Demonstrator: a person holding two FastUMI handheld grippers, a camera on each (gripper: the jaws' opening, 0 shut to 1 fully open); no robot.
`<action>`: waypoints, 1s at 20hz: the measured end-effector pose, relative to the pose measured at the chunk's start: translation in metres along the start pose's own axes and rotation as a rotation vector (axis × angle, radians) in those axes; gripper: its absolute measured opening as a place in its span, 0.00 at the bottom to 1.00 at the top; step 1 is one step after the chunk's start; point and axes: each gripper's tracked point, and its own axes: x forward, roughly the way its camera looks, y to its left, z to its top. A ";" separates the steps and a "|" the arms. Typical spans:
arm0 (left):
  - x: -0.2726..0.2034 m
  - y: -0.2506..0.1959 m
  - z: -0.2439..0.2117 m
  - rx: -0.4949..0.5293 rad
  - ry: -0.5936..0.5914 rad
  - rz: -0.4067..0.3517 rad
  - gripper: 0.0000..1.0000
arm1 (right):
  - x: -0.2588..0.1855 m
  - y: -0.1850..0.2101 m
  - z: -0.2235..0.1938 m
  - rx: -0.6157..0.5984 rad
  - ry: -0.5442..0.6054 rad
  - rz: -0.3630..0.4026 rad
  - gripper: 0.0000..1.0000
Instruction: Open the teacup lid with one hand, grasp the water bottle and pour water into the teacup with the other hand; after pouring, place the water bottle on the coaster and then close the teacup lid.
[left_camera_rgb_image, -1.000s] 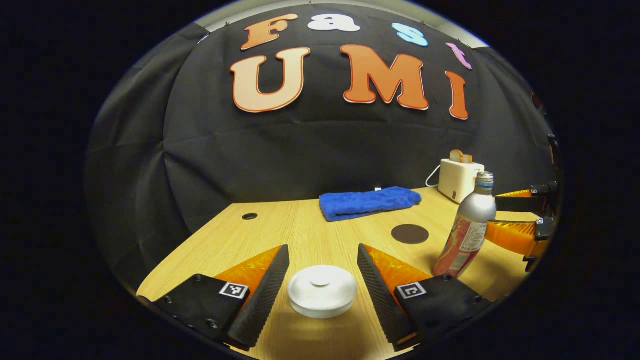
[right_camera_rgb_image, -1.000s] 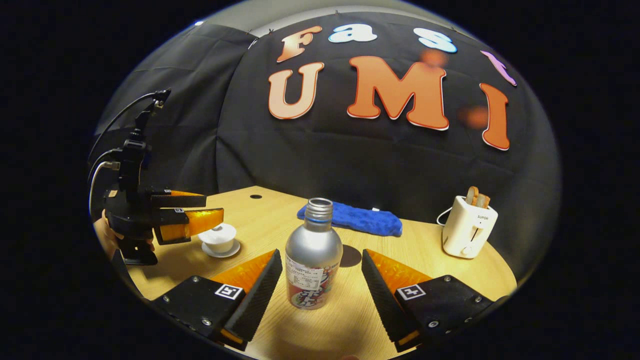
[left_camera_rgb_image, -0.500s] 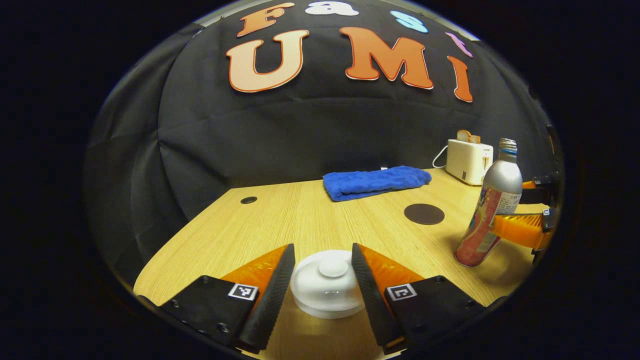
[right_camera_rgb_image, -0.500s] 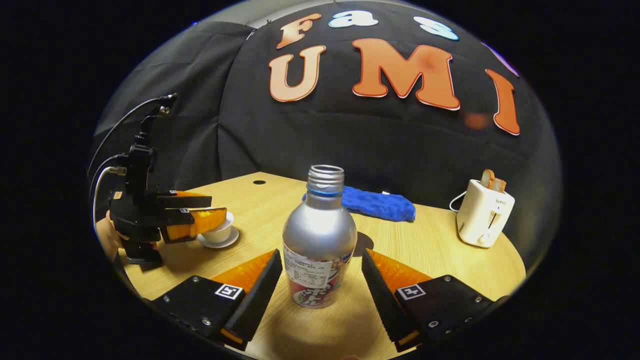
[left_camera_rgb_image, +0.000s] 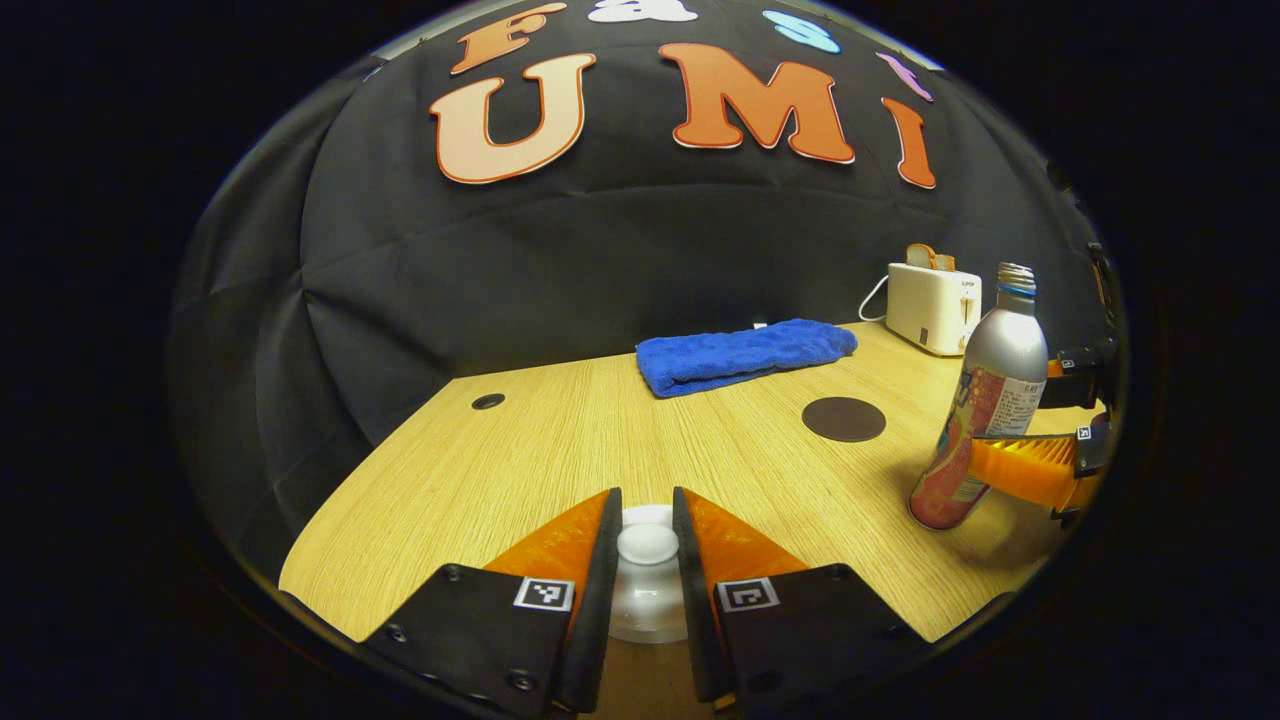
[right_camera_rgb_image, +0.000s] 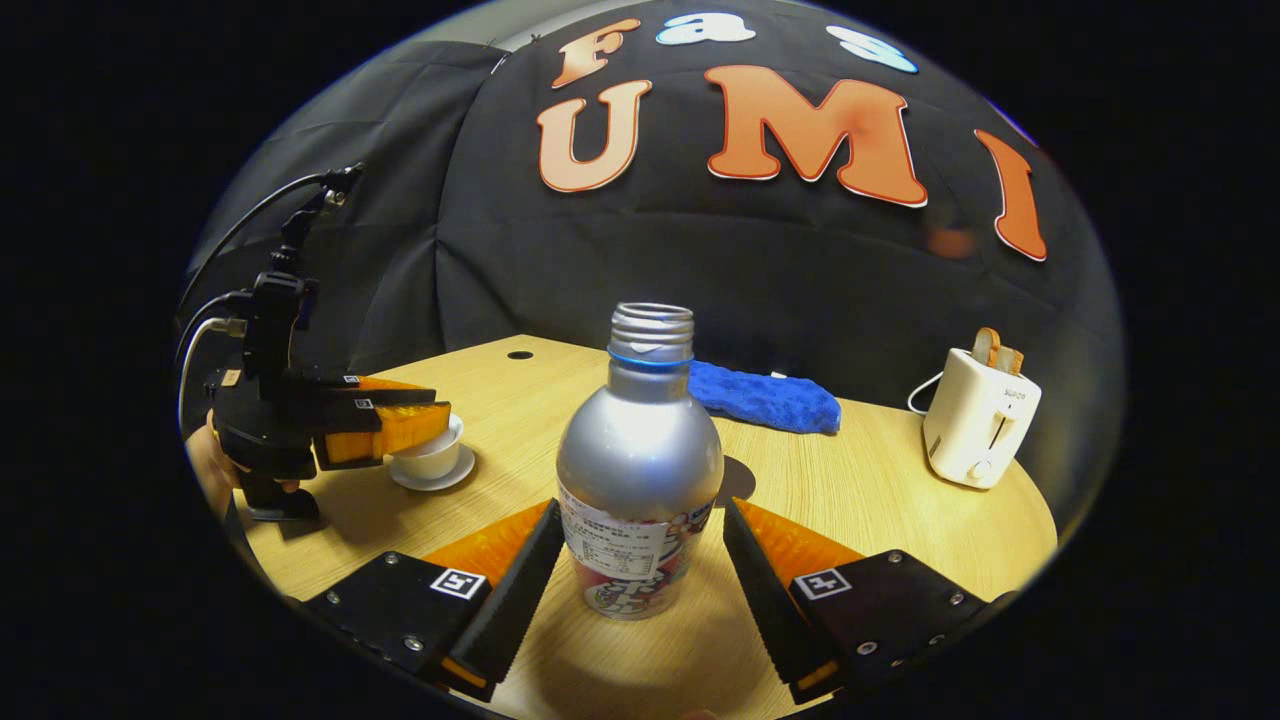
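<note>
The left gripper (left_camera_rgb_image: 647, 560) pinches the knob of the teacup lid (left_camera_rgb_image: 647, 542) between narrowed fingers, so a straight upward lift should clear the teacup (right_camera_rgb_image: 428, 458). The right gripper (right_camera_rgb_image: 640, 560) stands wide around the water bottle (right_camera_rgb_image: 638, 470) on the bench (right_camera_rgb_image: 880, 490); closing squarely on its body would steady it.

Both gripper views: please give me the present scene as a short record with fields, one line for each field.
left gripper: fingers closed on the lid knob
teacup: white, on its saucer, lid on
right gripper: open, fingers on either side of the water bottle, not pressing
water bottle: silver, upright on the table, cap off
coaster: dark, round, bare
behind: blue towel, white toaster
</note>
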 end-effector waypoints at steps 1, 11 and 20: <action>0.000 0.000 0.001 -0.003 -0.003 0.002 0.38 | 0.000 0.001 0.000 0.000 0.001 0.001 0.96; -0.019 0.013 0.032 -0.050 -0.107 0.049 0.31 | 0.010 -0.002 -0.003 -0.003 0.039 -0.004 0.96; -0.039 0.036 0.034 -0.086 -0.146 0.095 0.31 | 0.012 0.006 -0.012 0.027 0.111 -0.005 0.81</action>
